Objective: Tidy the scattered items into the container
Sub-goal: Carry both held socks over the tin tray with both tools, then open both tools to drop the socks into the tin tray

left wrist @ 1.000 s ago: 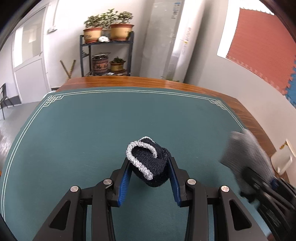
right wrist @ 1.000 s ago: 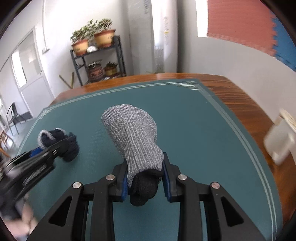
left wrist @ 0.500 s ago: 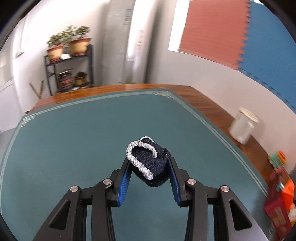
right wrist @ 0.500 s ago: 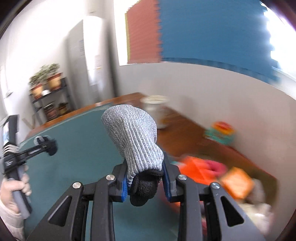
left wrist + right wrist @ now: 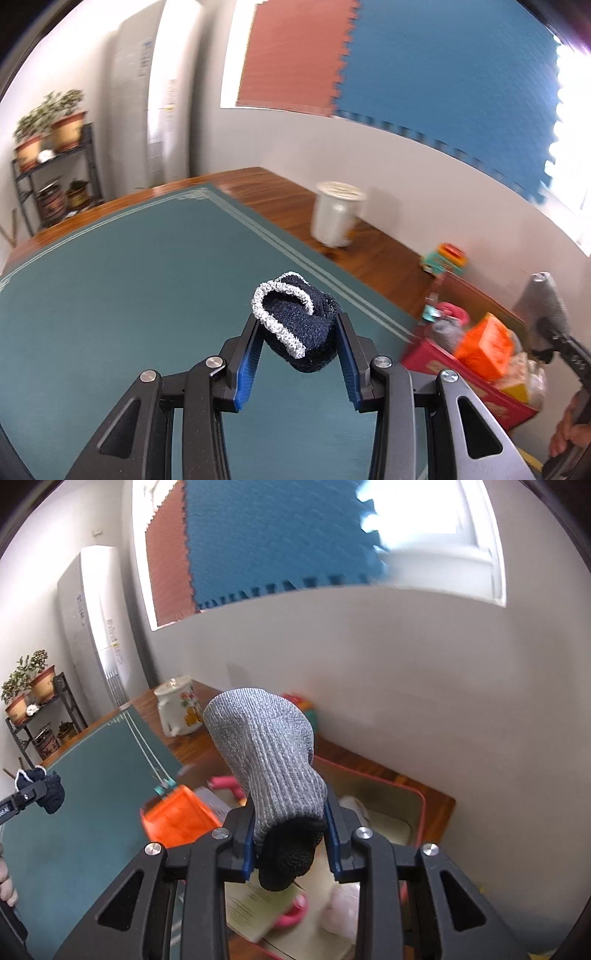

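green table (image 5: 110, 280), one red container (image 5: 413, 805), two socks

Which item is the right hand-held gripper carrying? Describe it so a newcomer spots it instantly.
Start at the red-walled container on the wooden table edge by the white wall. Above it hangs the right hand-held gripper, shut on a knit glove. The glove is light grey ribbed fabric with a black end pinched between the blue pads, unlike the navy white-trimmed bundle in the left hand-held gripper.
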The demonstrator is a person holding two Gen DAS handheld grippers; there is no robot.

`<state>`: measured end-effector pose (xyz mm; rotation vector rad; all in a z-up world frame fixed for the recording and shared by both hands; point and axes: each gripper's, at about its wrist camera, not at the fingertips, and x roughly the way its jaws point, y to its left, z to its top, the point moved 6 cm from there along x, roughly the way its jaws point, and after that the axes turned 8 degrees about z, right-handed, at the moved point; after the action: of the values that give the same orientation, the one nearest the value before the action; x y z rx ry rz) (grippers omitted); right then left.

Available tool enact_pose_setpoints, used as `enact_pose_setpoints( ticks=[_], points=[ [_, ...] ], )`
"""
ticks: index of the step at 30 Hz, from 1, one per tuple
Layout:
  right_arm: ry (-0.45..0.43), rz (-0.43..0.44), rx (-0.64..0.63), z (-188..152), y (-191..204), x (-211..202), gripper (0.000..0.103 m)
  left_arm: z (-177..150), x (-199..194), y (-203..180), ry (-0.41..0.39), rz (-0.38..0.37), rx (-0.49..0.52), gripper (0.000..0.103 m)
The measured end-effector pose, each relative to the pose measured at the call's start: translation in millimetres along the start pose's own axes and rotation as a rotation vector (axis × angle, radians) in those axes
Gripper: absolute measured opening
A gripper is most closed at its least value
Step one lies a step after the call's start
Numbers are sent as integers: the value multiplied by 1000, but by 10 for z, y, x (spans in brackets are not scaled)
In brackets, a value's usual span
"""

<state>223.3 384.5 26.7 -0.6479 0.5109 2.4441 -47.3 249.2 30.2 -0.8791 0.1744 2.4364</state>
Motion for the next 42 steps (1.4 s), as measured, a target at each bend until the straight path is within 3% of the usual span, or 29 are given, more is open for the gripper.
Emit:
enact_pose_setpoints(
  ticks=[20, 25, 28, 30, 32, 42],
  points=[
    [16, 13, 44, -217, -477, 10, 34, 217, 125, -1666, 19, -277, 183, 41],
    [35, 43, 31, -269, -458, 40, 42, 220, 246, -2026, 49, -337, 229, 44],
    [20, 55, 32, -270, -463, 19, 57, 190, 398, -2136, 93, -346, 235, 46],
    [0, 58, 36, -251, -473, -16, 67, 175, 466, -2153, 108, -344, 227, 72],
    [-24, 57, 39, -228, -482, -58, 73, 164, 504, -2120, 113, -335, 208, 72],
    [-57, 97, 38, -180, -302, -134, 78, 182, 480, -1783, 87, -225, 187, 72]
  ],
)
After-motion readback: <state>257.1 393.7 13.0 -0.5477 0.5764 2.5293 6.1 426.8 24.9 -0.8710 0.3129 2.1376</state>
